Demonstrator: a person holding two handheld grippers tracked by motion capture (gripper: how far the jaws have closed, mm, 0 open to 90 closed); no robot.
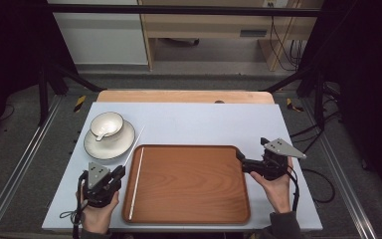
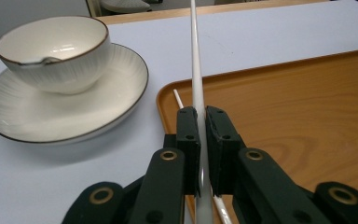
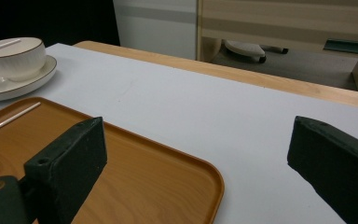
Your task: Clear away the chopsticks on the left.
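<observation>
We see even, soft overhead light on the pale counter (image 1: 204,124), while the room's sides fall into near black in the high view. Shadows are faint; a soft one lies under the plate (image 2: 65,116) in the left gripper view. The wooden tray (image 1: 189,184) shows a mild sheen. All pictures are slightly soft, and the nearest jaws blur.

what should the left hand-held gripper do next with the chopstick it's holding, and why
Probably carry it over the tray and lower it beside the chopstick lying there. The left hand-held gripper is shut on a white chopstick that still points out past the tray's rim.
</observation>
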